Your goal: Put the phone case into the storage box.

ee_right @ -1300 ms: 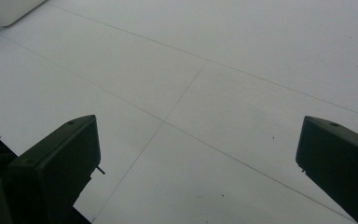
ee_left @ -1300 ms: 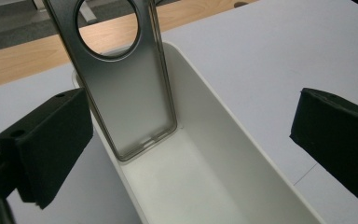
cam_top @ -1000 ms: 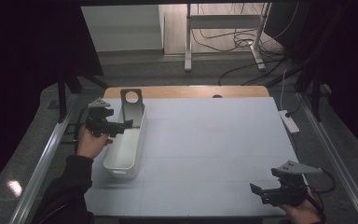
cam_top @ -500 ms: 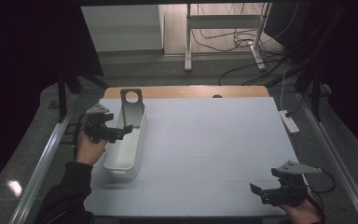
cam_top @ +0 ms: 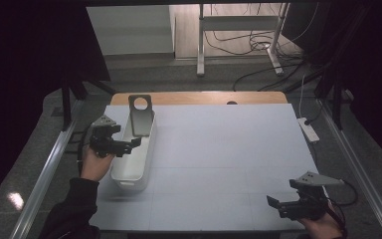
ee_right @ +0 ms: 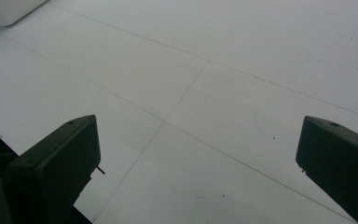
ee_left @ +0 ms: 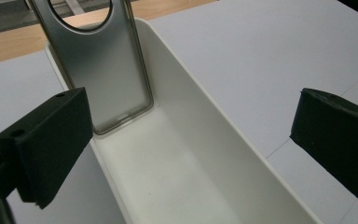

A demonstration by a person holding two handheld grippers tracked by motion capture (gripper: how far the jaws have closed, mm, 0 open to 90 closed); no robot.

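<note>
At the table's left edge the left gripper (cam_top: 129,144) hangs over the white bin (cam_top: 135,172), jaws wide apart w/ nothing between, prob lined up to reach the metal plate (cam_top: 141,115) leaning upright against the bin's far end wall. Right gripper (cam_top: 284,206) waits near the front right corner, jaws apart, well clear. Left gripper view shows the plate (ee_left: 103,79) foot resting on the bin (ee_left: 177,177) floor, which the high view can't
</note>
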